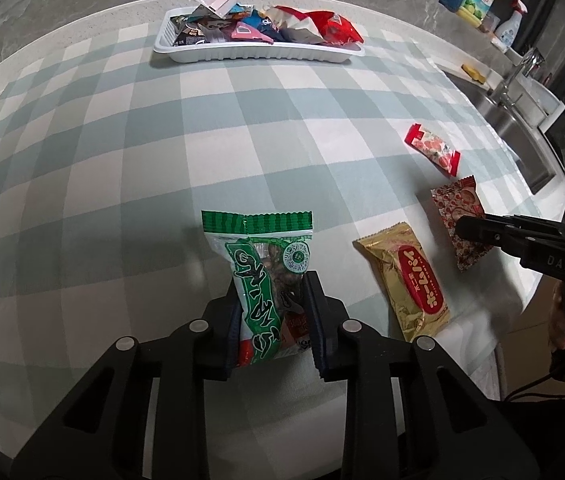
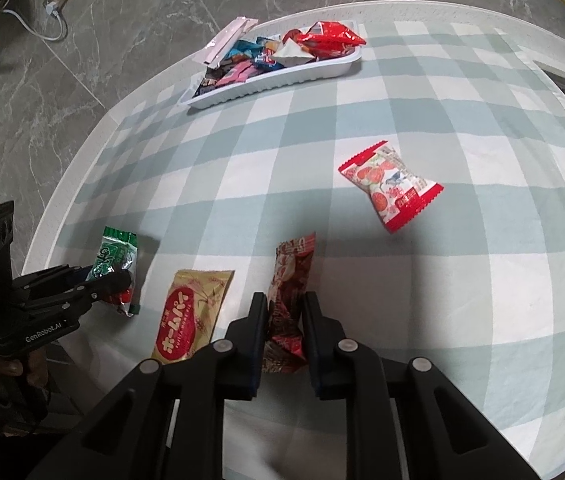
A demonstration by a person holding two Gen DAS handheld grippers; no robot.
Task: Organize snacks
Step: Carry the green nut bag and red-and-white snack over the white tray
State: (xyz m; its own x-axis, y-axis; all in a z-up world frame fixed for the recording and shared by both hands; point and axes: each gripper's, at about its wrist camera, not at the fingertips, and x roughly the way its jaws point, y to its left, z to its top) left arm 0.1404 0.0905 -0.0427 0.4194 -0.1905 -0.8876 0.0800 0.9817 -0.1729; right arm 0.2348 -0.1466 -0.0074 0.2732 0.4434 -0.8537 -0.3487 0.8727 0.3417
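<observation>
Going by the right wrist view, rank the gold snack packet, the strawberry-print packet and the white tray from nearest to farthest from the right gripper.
Measured from the right gripper:
1. Gold snack packet, just to its left on the tablecloth.
2. Strawberry-print packet, ahead and to the right.
3. White tray, at the table's far edge, full of snacks.

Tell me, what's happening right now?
Left gripper shut on green packet. Right gripper shut on dark red packet. Path to tray clear.

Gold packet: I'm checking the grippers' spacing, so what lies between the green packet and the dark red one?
Only the gold packet lies between the green packet and the dark red packet, clearest in the right wrist view.
</observation>
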